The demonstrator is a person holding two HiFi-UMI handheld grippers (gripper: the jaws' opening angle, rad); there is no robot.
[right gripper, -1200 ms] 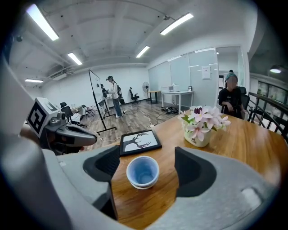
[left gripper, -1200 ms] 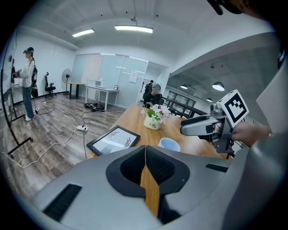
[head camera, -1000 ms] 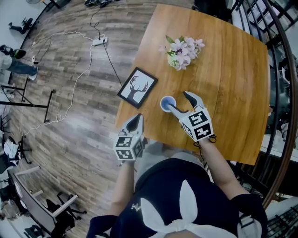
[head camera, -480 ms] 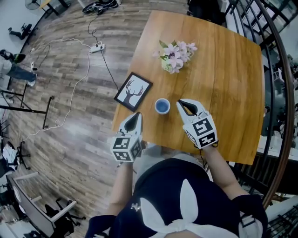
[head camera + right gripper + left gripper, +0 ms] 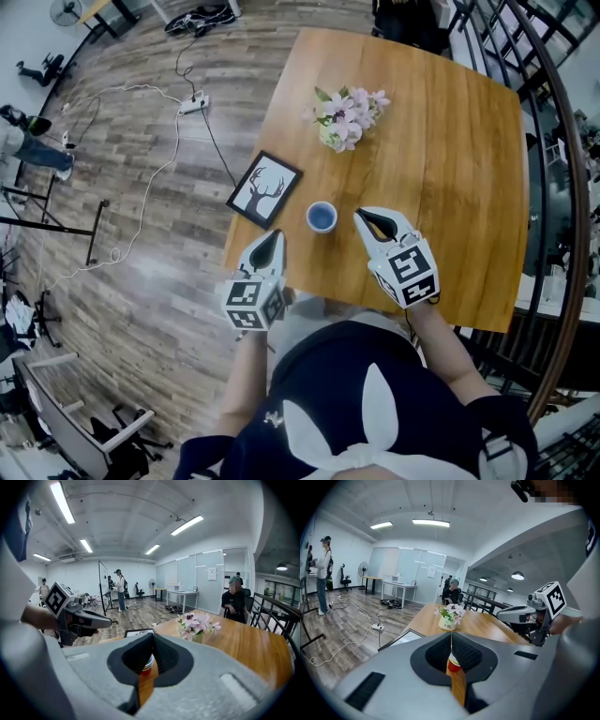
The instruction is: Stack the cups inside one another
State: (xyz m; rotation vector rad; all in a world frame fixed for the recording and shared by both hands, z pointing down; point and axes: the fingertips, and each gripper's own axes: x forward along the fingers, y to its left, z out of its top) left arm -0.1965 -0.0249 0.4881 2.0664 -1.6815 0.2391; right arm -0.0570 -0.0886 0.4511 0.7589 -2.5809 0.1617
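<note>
**Head view, with both gripper views.** I hold both grippers low over the near edge of the wooden table (image 5: 450,169).

**Left gripper** (image 5: 271,238): it hangs above the table's near-left corner. Its own view shows the fingers pressed together along a thin seam, with nothing clamped between them.

**Right gripper** (image 5: 361,217): it sits further right, over the tabletop. Its fingers are likewise drawn fully together and carry nothing.

**Cup** (image 5: 322,217): it stands upright on the table between the two sets of fingertips, a little farther out than the left one and just left of the right one. It touches neither. From above I see a blue interior. In each gripper view it appears beyond the closed fingers, through the dark hollow below the tips, as a red wall with a pale rim. From these views I cannot tell how many cups are nested in it.

**Picture frame** (image 5: 263,188): it lies flat at the table's left edge, near the cup on its left, and shows a black stag's head on white.

**Flowers** (image 5: 345,112): pink and white blooms in a small pot stand well beyond the cup, toward the far side.

**Floor** (image 5: 131,244): grey-brown planks lie to the left, crossed by a white cable (image 5: 178,141).
</note>
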